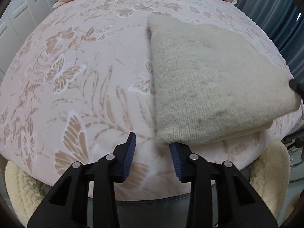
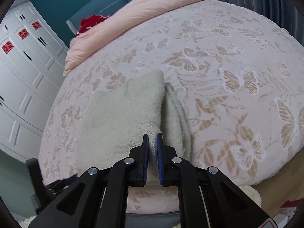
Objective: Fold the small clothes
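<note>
**A:** On the bed, where's the garment?

**B:** I see the cream knit garment (image 1: 209, 87) lying folded on the pink butterfly bedspread (image 1: 76, 66), layers stacked, its straight edge running up the middle of my left wrist view.

**A:** Left gripper?

**B:** The left gripper (image 1: 153, 142) sits at the garment's near corner. Jaws partly apart. The right-hand pad is just touching the knit corner, which overlaps its tip; the other pad stands clear over bare bedspread. No fabric pinched between them.

**A:** Right gripper?

**B:** The right gripper (image 2: 153, 135) is nearly closed, jaws clamped on a fold of the garment's edge. Fabric fills the narrow gap between the blue pads and bunches up past the tips.

**A:** Background?

**B:** Pink duvet (image 2: 133, 19) at the far end of the bed, white wardrobe (image 2: 22, 66) on the left of my right view.
</note>
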Motion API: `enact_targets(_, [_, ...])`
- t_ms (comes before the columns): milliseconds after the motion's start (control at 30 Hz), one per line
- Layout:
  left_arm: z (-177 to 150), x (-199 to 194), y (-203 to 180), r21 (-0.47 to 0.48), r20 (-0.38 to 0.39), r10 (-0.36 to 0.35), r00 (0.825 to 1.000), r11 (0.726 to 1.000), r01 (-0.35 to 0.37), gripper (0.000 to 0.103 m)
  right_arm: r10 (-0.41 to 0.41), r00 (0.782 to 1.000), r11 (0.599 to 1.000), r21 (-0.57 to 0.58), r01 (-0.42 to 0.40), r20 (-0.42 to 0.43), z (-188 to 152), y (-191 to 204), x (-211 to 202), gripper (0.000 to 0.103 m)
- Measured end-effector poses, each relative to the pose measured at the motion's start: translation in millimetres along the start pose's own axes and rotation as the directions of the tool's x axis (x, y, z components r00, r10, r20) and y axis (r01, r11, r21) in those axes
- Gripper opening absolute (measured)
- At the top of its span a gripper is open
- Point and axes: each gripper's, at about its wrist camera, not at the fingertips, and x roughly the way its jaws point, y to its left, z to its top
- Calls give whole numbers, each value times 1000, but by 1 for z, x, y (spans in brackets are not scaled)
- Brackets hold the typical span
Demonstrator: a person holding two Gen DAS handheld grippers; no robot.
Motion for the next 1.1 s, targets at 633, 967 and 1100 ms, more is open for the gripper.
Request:
enact_targets(633, [-6,3,-22,100,-24,90,996,991,-88,42,-71,996,991,-110,77,58,-6,47,-13,10])
enact_targets(967, [0,-54,-20,-15,93,-217,972,976,219,89,-105,994,989,-111,100,-42,-19,24,20,19])
enact_targets(1100, [26,-53,-13,-75,156,-273,949,955,287,97,-107,994,994,-5,107,-2,-12,1,15,87])
